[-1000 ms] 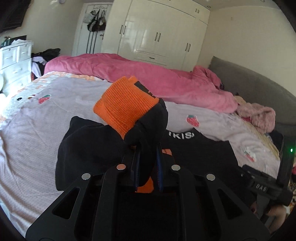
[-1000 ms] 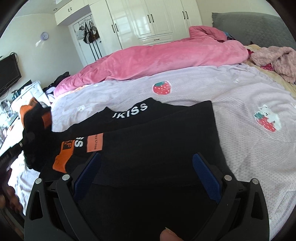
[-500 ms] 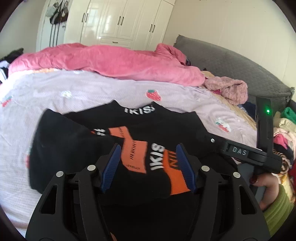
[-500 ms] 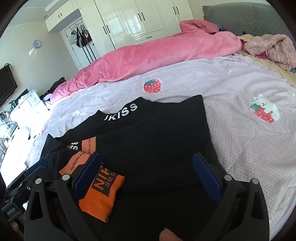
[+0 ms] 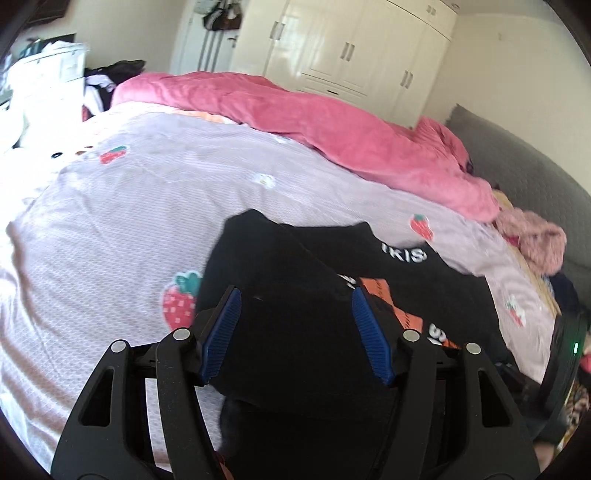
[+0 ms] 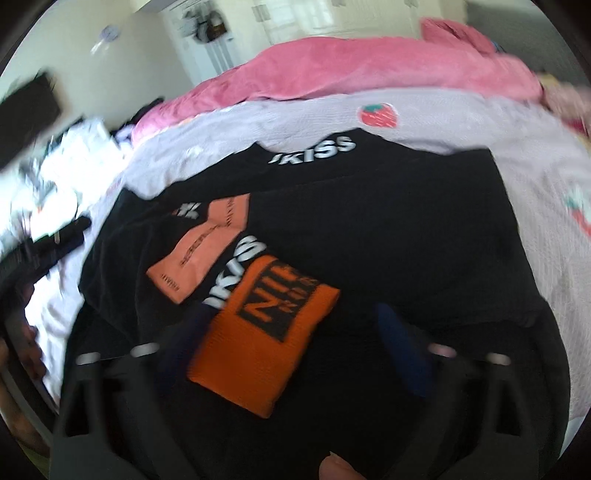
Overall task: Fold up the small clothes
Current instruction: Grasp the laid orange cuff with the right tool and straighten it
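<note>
Fingers of both grippers, left (image 5: 295,334) and right (image 6: 295,343), spread wide, holding nothing. Black top (image 6: 388,229), lettered "KISS", lies beneath them; orange cuff (image 6: 264,341) between right fingers reads "NII".

Lilac bedsheet (image 5: 155,206) with strawberry prints spread across the middle of both views. Pink duvet (image 5: 317,125) heaped along its far edge, running from 11 toward 3 o'clock in the left wrist view. Cream wardrobe (image 5: 351,51) at 12 o'clock behind it. Grey headboard (image 5: 517,162) at 2 o'clock, fluffy pink garment (image 5: 535,240) bunched below it at 3. White drawers (image 5: 48,74) piled with clutter at 10 o'clock. Wall clock (image 6: 110,32) at 11 o'clock in the blurred right wrist view.
</note>
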